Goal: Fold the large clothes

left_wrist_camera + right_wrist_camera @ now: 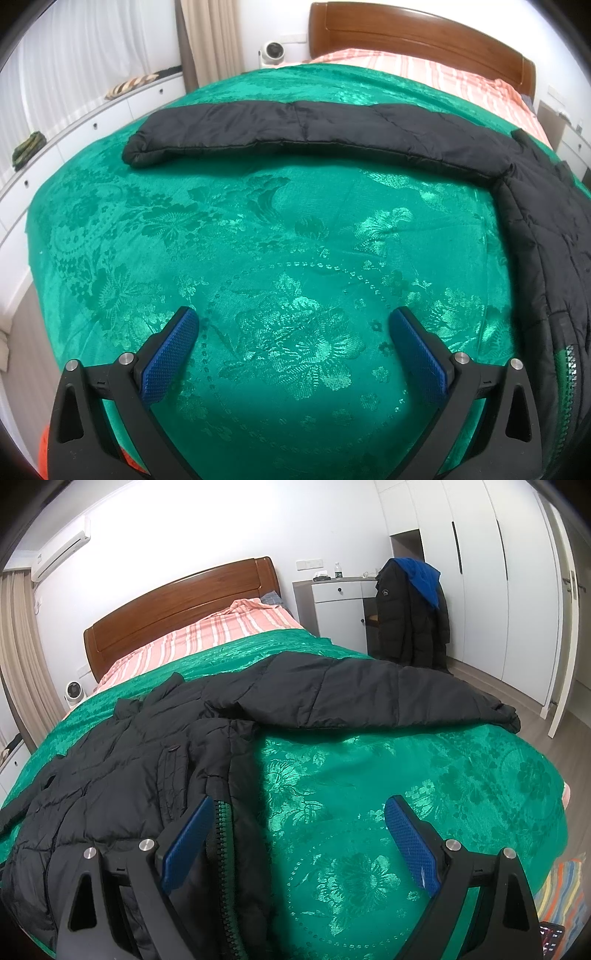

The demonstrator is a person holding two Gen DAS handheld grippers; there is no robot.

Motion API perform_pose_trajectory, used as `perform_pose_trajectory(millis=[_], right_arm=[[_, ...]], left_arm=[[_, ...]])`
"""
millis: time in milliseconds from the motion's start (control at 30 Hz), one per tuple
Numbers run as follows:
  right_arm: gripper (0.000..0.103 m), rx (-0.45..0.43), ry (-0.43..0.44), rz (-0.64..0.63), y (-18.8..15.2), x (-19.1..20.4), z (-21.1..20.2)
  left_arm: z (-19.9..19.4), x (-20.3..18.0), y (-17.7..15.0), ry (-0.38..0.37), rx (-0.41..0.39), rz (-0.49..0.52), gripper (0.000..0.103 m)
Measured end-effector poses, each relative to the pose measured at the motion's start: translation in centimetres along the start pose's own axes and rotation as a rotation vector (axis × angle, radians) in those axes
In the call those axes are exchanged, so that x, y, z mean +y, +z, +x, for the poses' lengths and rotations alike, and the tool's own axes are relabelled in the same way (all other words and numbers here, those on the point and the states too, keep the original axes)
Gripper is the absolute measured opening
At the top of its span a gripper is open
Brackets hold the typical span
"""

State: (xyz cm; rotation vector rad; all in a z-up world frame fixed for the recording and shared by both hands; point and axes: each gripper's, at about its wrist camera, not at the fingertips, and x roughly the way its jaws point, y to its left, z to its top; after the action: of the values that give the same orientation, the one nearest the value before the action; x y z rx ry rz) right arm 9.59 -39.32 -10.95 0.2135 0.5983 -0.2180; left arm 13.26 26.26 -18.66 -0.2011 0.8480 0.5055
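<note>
Two open claws hover over a black puffer jacket (129, 760) spread flat on a green bedspread (280, 229) — folding not yet begun.

Nearest, the left gripper (293, 325) has its blue pads spread wide with only bedspread between them; the jacket's body lies off to its right, and one sleeve (295, 125) stretches straight across well ahead of it. The right gripper (299, 812) is likewise wide and holds nothing — its left pad sits over the jacket's zipper edge (221, 834), whether touching I cannot tell, and the other sleeve (369, 694) reaches out ahead and to its right. Both sleeves are still laid out and the body is unfolded, so every fold appears left to do. Both claws point forward and downward at the bed. Farther off stand a wooden headboard (177, 602) and a striped pink sheet (207, 631).
</note>
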Motion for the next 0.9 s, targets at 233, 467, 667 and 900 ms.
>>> perform_pose_trajectory(millis=[233, 467, 667, 900], right_arm=[[0.092, 0.0, 0.001, 0.002, -0.01, -0.04, -0.02], [0.092, 0.0, 0.0, 0.001, 0.01, 0.01, 0.01], [0.092, 0.001, -0.002, 0.001, -0.04, 0.08, 0.01], [0.092, 0.005, 0.0, -0.001, -0.06, 0.15, 0.07]], left_arm=[[0.07, -0.03, 0.05, 0.001, -0.001, 0.0, 0.103], [0.12, -0.02, 0.04, 0.001, -0.002, 0.001, 0.103], [0.2, 0.02, 0.14, 0.002, -0.003, 0.001, 0.103], [0.32, 0.12, 0.22, 0.002, -0.004, 0.001, 0.103]])
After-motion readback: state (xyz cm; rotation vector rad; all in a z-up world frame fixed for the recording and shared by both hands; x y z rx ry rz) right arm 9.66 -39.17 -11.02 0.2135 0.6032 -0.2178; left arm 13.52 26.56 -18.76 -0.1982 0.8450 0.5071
